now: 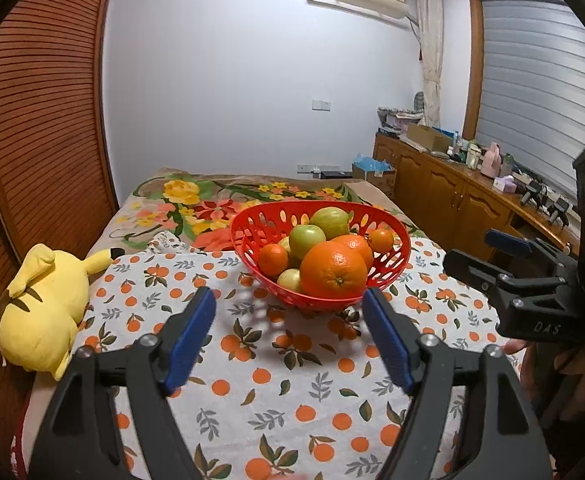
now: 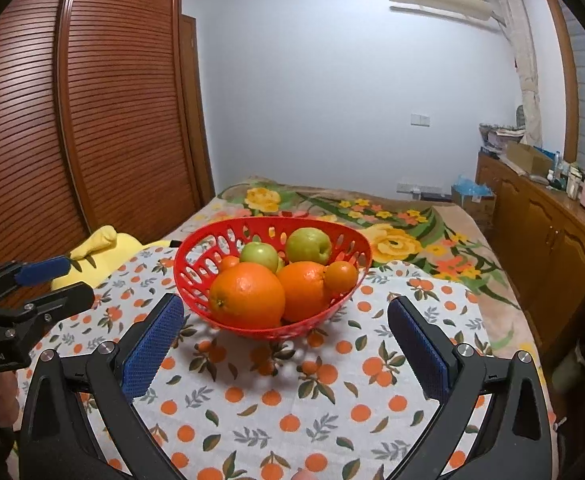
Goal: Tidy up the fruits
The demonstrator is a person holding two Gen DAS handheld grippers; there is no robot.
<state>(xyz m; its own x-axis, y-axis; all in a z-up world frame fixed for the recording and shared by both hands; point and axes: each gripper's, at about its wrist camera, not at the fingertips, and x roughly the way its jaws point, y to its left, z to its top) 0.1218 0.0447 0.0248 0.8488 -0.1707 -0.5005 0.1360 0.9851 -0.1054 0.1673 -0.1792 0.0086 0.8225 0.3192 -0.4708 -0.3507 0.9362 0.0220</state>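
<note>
While both of my tools hang short of the fruit, nothing is gripped. My left tool (image 1: 288, 332) stands wide with only the printed cloth (image 1: 292, 392) between its blue pads (image 1: 190, 336), and my right tool (image 2: 284, 344) is spread wider, also empty. In the left view the right tool shows at the far right edge, with part of the person's hand under it. No earlier picture is at hand, so I only read how the jaws stand.

Just beyond the fingertips sits the red basket (image 2: 196, 276), on the orange-patterned cloth over what looks like a bed rather than a counter. All the fruit I can see is piled inside it: a big orange (image 2: 246, 296) at the near rim, a second orange (image 2: 302, 290) touching it, small tangerines (image 2: 341, 276) at the sides, and green apples (image 2: 308, 245) behind. I judge the sorting nearly or fully done, since no loose fruit lies on the cloth; the open jaws suit a release or a fresh reach.

To the left, beside the cloth, a yellow plush toy (image 1: 40, 308) lies clear of the basket. Further off is the flowered blanket (image 1: 212, 204).
</note>
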